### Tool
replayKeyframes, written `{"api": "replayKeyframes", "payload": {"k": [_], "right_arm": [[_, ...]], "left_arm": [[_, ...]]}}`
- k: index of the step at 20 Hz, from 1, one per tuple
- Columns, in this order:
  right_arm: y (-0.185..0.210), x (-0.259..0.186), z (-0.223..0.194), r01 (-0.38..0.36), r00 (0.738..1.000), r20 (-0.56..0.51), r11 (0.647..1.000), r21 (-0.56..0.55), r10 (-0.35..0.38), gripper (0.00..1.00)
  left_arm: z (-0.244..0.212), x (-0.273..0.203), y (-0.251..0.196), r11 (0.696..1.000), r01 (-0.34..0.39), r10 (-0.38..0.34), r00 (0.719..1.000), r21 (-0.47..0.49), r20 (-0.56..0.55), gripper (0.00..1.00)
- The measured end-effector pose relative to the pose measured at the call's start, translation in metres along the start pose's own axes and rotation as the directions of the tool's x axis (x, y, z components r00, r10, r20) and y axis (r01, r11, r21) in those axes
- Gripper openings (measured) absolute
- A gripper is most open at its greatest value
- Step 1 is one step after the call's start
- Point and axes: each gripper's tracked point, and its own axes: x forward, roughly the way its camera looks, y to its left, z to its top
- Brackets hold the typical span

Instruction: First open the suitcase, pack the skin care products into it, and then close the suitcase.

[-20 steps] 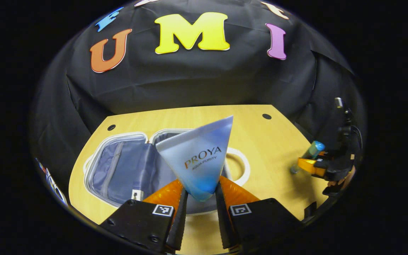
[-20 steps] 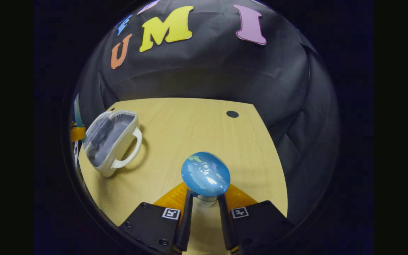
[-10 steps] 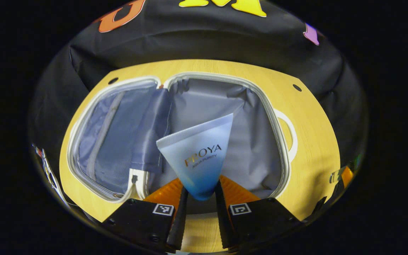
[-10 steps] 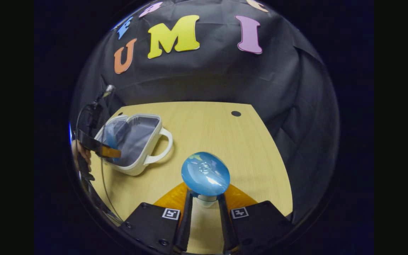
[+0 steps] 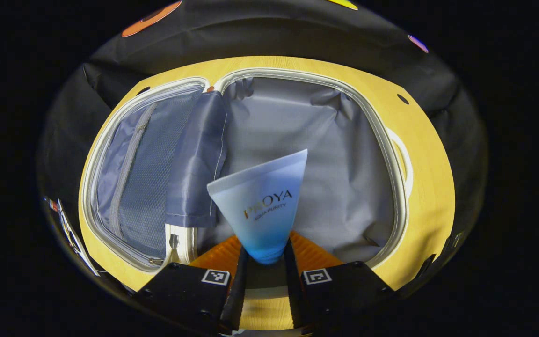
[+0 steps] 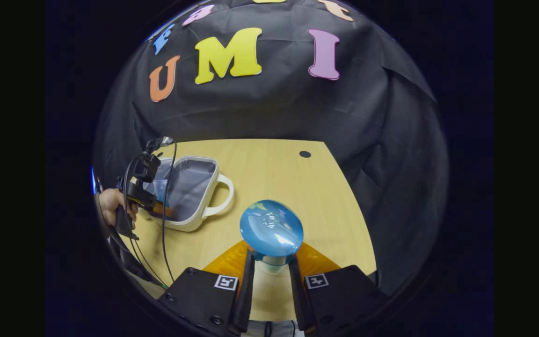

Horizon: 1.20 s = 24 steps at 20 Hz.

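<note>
The left gripper [image 5: 264,262] has just come down over the open suitcase [image 5: 391,187], jaws pinching the tube [image 5: 262,206]. The right gripper [image 6: 272,281] is squeezing a bottle [image 6: 272,229] above the desk's [image 6: 269,173] near edge, waiting.

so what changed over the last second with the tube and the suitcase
The left gripper carried the blue tube forward and down, from short of the suitcase to right over its open grey-lined half. Nothing was let go: it stays shut on the tube. The right gripper kept its hold on the blue-capped bottle above the table, and the suitcase stayed open.
</note>
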Motion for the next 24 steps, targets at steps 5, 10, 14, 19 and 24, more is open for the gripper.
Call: {"api": "replayKeyframes", "payload": {"k": [5, 10, 14, 19, 24], "right_arm": [[0.004, 0.000, -0.008, 0.014, 1.000, -0.018, 1.000, 0.013, -0.014, 0.35], [0.020, 0.009, -0.007, -0.011, 0.999, -0.031, 1.000, 0.002, 0.011, 0.35], [0.047, 0.018, 0.005, -0.065, 0.997, -0.032, 0.996, -0.062, 0.063, 0.33], [0.092, 0.034, 0.031, -0.157, 0.988, -0.028, 0.976, -0.151, 0.155, 0.35], [0.145, 0.058, 0.067, -0.235, 0.972, -0.022, 0.950, -0.208, 0.235, 0.35]], "left_arm": [[-0.002, 0.005, 0.001, 1.000, 0.016, -0.016, 1.000, 0.006, -0.027, 0.45], [-0.005, 0.003, -0.006, 0.998, 0.062, -0.061, 0.996, 0.013, -0.059, 0.51], [-0.005, -0.005, -0.022, 0.992, 0.126, -0.126, 0.991, -0.009, -0.051, 0.76], [-0.012, -0.026, -0.023, 0.994, 0.107, -0.106, 0.993, 0.013, -0.050, 0.97], [-0.014, -0.071, -0.003, 0.992, 0.128, -0.127, 0.991, -0.023, 0.030, 0.98]]}}
